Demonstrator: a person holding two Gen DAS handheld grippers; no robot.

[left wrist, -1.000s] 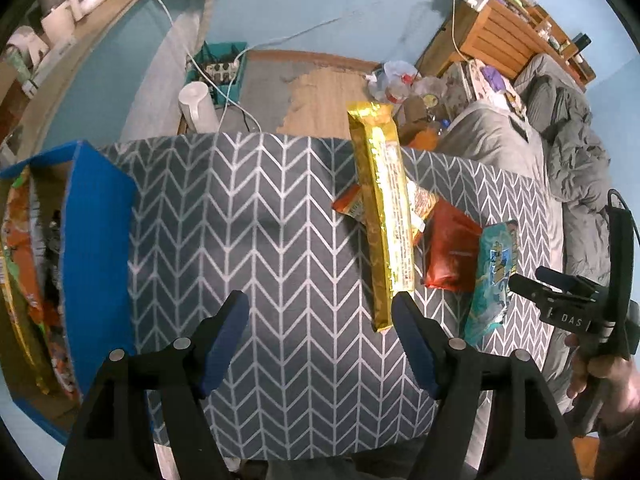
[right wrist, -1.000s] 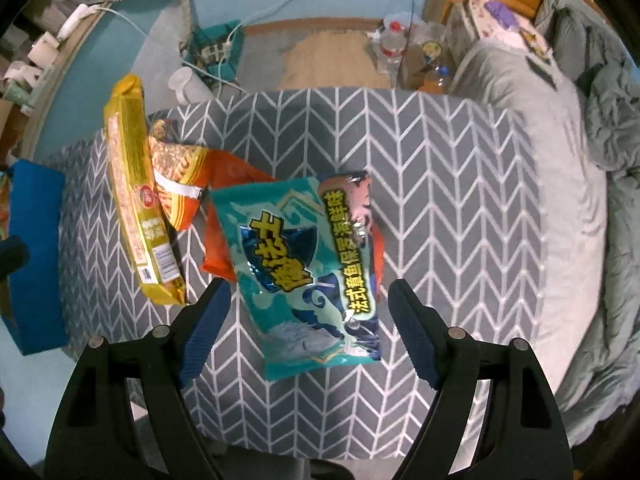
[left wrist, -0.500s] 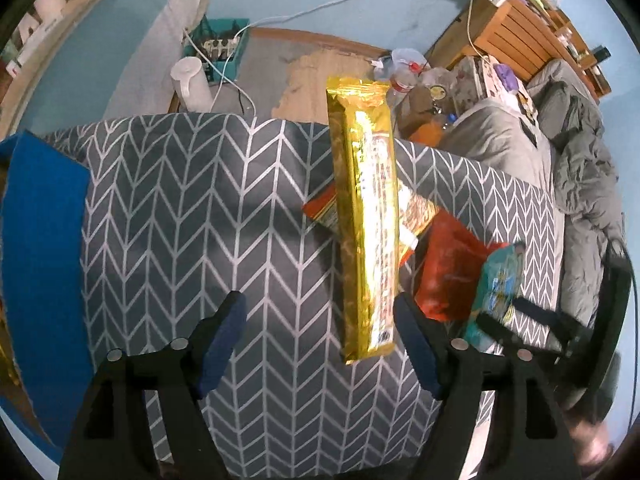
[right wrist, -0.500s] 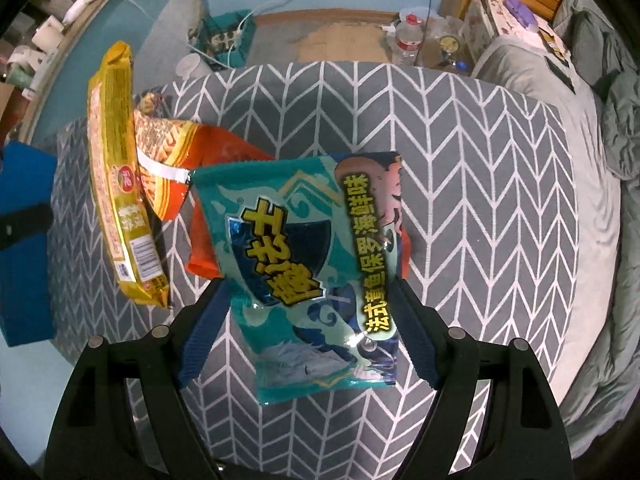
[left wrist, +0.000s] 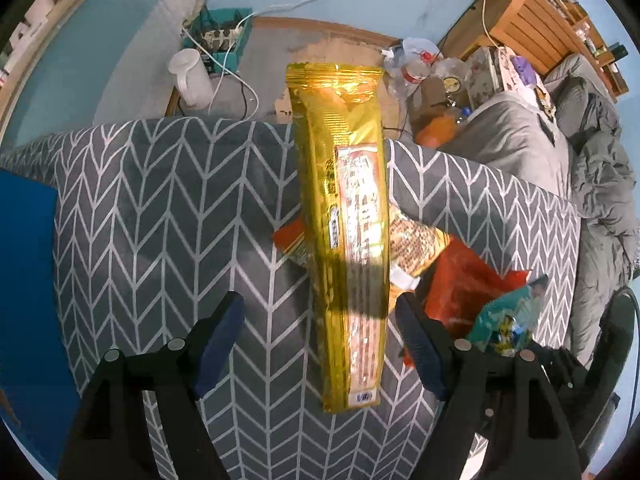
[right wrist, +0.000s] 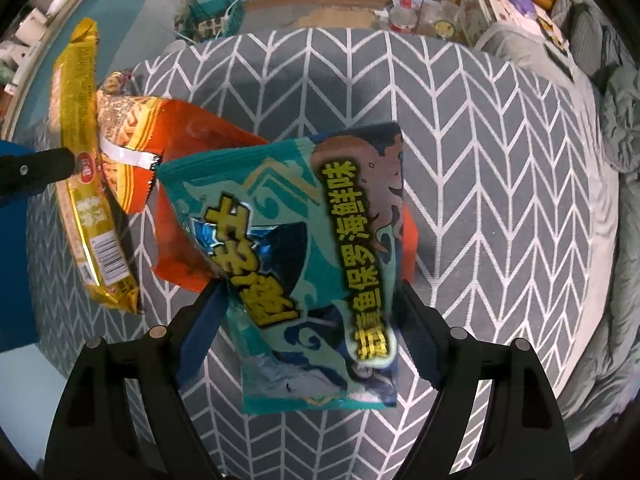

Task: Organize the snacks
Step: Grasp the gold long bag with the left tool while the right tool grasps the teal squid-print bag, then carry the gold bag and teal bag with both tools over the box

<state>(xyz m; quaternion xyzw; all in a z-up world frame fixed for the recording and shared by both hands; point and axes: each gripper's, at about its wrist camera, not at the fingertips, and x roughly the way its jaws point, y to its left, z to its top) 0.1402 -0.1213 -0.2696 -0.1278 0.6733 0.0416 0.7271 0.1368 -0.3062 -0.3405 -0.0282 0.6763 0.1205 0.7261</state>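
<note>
Four snack packs sat unsorted on chevron-cloth surface (left wrist: 160, 208). Left claw (left wrist: 318, 344) spread around long gold foil packet (left wrist: 344, 220); right claw (right wrist: 310, 320) spread around teal seafood-chip bag (right wrist: 304, 240). Orange bags (right wrist: 180, 148) at 10 o'clock. Nothing gripped yet.

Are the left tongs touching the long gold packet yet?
Apart. The left wrist view shows the left tongs open around the long gold packet, with patterned cloth visible between each blue finger and the packet.
</note>
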